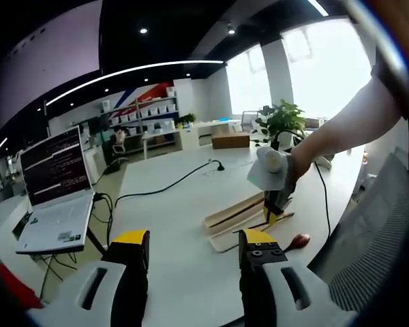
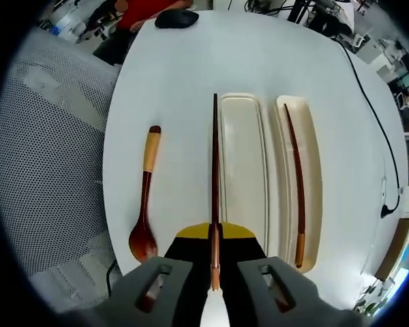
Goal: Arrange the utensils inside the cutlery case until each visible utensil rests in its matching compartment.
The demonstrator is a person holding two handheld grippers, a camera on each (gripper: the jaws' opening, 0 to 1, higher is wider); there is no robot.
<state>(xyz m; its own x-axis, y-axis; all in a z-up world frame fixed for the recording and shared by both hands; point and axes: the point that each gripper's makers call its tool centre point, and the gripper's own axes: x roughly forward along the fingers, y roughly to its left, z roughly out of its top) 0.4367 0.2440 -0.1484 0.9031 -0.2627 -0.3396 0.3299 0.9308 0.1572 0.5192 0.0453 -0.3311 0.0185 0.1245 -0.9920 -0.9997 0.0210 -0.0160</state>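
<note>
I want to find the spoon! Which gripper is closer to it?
Right. The right gripper holds a chopstick with the spoon just beside it. The left gripper hangs back from the spoon, across bare table.

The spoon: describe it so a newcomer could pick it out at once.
On the white table, find the cream cutlery case in the right gripper view. The spoon lies on the bare tabletop beside it, outside the case. Unlike the two thin dark chopsticks, it has a rounded reddish-brown bowl and a pale yellowish handle end.
</note>
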